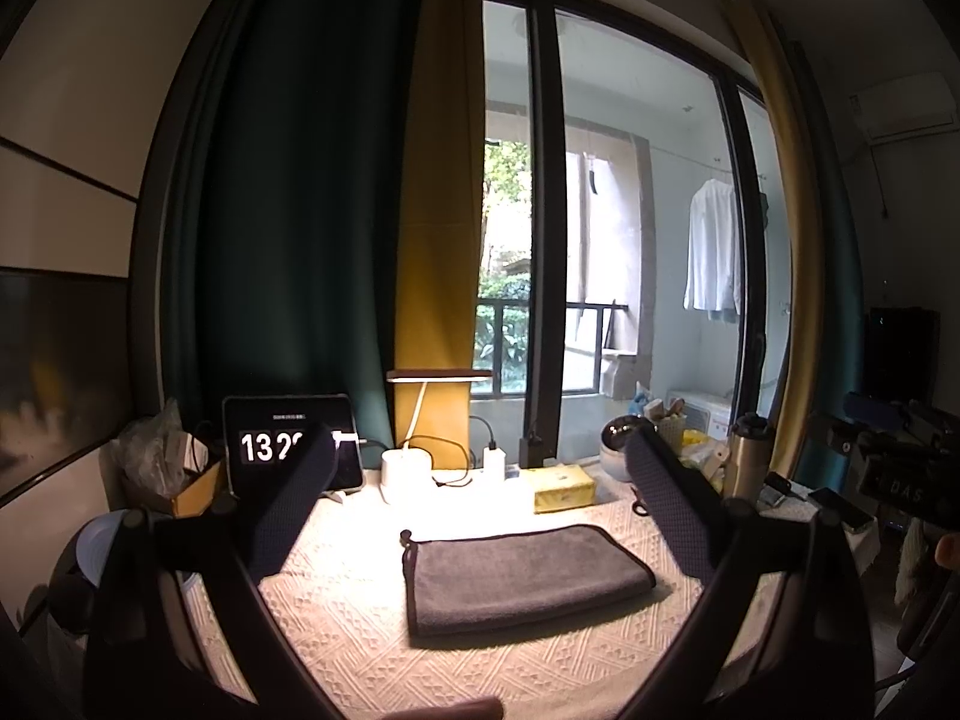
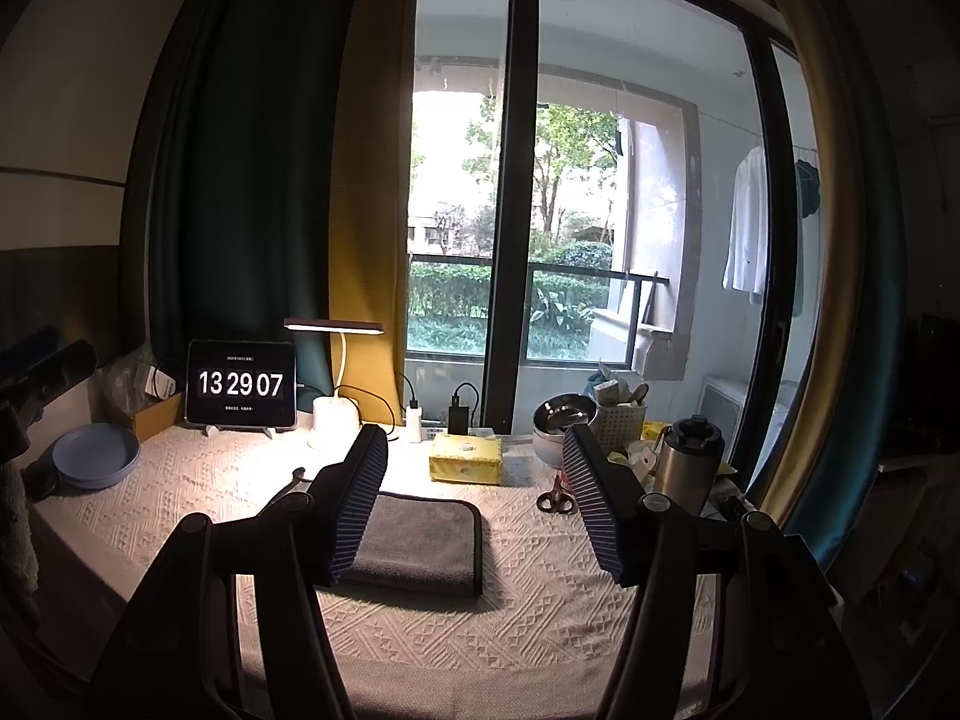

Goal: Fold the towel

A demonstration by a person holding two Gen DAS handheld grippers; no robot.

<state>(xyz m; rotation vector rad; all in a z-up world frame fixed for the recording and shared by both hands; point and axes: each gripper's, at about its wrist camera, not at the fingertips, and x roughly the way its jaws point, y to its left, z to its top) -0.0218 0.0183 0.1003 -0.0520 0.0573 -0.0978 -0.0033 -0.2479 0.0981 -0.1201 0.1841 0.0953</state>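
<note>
A grey towel (image 1: 522,576) with dark edging lies folded flat on the cream patterned tablecloth (image 1: 360,648). In the right wrist view the towel (image 2: 420,546) is partly hidden behind the left finger. My left gripper (image 1: 480,480) is open and empty, held above and in front of the towel, apart from it. My right gripper (image 2: 474,498) is open and empty, raised above the towel's right part. The right gripper's body also shows at the right edge of the left wrist view (image 1: 894,468).
Along the back of the table stand a tablet clock (image 2: 242,384), a lit desk lamp (image 2: 333,402), chargers (image 2: 462,417), a yellow tissue pack (image 2: 467,459), a steel bowl (image 2: 564,414), scissors (image 2: 555,495) and a steel flask (image 2: 690,465). Blue plates (image 2: 96,456) sit far left.
</note>
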